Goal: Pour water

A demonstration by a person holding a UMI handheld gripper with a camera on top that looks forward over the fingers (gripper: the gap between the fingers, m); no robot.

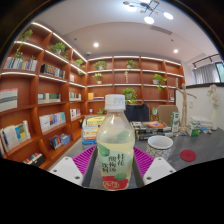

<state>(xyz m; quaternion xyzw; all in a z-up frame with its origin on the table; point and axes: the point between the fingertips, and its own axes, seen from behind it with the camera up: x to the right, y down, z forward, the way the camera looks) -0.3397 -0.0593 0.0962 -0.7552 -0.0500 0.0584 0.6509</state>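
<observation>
A plastic bottle with a white cap and a green-and-red label is held upright between the two fingers of the gripper. Both magenta pads appear pressed against its sides at label height, so the jaws are judged closed on the bottle at a medium width.

Progress: grasp done, bottle apparently lifted or just at the table level. No tilt is seen and the cap is still on, so pouring is judged not yet begun. Left to do: carry to a receiving vessel, tilt, pour. With the cap in place, no water could be released as things stand.

A white bowl is seen beyond the right finger on the grey table, with a red round lid-like object just beside it; the bowl is the likely target, but this is a guess. Bookshelves with books and potted plants fill the background.

Hidden or unclear:
- The bottle's base is cut off below, so contact with the table cannot be told.
- The liquid level is masked by the label; the upper body looks pale yellowish.
- Label text is not readable.
- Clutter behind the bottle is not identifiable.
- The holding hand is not in view.
</observation>
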